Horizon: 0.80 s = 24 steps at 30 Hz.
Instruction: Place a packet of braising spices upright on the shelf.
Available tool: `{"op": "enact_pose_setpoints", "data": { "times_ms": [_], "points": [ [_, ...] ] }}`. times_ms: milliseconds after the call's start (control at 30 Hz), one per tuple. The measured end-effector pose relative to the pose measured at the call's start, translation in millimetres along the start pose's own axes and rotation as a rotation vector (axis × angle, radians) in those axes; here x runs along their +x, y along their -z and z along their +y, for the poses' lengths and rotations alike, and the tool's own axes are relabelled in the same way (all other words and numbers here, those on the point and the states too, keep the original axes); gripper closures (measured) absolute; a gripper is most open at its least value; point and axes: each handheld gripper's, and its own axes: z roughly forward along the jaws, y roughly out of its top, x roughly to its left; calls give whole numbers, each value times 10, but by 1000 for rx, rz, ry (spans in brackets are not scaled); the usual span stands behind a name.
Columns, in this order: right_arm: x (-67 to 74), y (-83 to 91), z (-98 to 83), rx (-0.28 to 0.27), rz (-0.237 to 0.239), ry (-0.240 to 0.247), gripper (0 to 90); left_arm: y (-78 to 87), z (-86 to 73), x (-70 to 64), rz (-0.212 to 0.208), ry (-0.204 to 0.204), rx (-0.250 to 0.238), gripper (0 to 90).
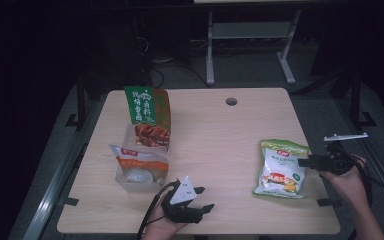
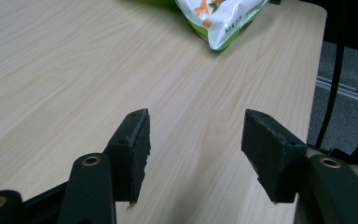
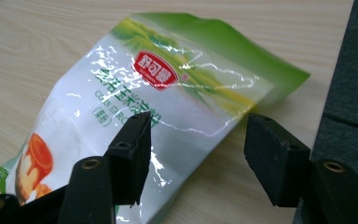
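Observation:
A white and green snack bag (image 1: 281, 167) lies flat on the right side of the wooden table (image 1: 220, 125). My right gripper (image 1: 301, 162) comes in from the right at the bag's right edge. In the right gripper view its jaws stand open (image 3: 198, 135) over that edge of the bag (image 3: 158, 102), with the pads not pressing on it. My left gripper (image 1: 205, 198) rests near the table's front edge, pointing right. Its jaws (image 2: 196, 135) are open with bare wood between them, and the bag's bottom corner (image 2: 223, 18) shows far ahead.
At the left, a tall green and orange bag (image 1: 147, 117) stands upright in a clear box (image 1: 129, 135). In front of it a white and orange bag (image 1: 139, 162) sits in a second clear container (image 1: 125, 181). A cable hole (image 1: 231, 101) is at the back. The table's right edge lies just under my right hand.

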Motion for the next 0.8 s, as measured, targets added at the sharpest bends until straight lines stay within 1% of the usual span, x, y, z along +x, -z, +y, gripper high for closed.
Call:
{"op": "enact_pose_setpoints", "data": {
  "times_ms": [67,100,133,167,200,233,267,333,367,400,533,567,667,733,767,800],
  "points": [
    [-22,-51,-33,19,19,-17,428,-12,3,-5,-2,1,2,413],
    [-33,-82,-52,19,44,-37,437,-16,4,-7,-4,3,2,413],
    [-46,-99,-65,8,67,-53,458,-21,4,-5,-5,-2,4,413],
    [-55,-108,-74,5,86,-70,491,-22,5,-4,-5,-3,8,413],
    [-65,-117,-82,5,100,-82,547,-27,4,-7,-6,-1,11,413],
    [-78,-135,-93,9,132,-115,617,-30,4,-8,-6,0,10,413],
    [-79,-140,-98,14,147,-134,662,-32,3,-8,-6,0,10,413],
    [-68,-155,-105,21,180,-146,794,-38,4,-11,-6,2,6,413],
    [-51,-166,-104,23,189,-141,843,-41,4,-10,-6,3,3,414],
    [-25,-175,-97,25,187,-135,876,-45,5,-9,-6,6,2,414],
    [98,-150,-47,37,152,-118,895,-64,17,-7,-11,11,0,414],
    [135,-139,-39,38,140,-102,896,-71,24,-5,-15,18,-1,414],
    [242,-84,-25,10,161,-97,898,-108,59,5,-19,27,-10,412],
    [330,-37,-13,-20,166,-78,899,-151,87,18,-26,43,-16,404],
    [387,-9,-3,-36,169,-60,899,-165,97,26,-28,45,-14,397],
    [419,10,3,-44,173,-53,899,-194,110,33,-32,57,-14,388]
  ]
}}
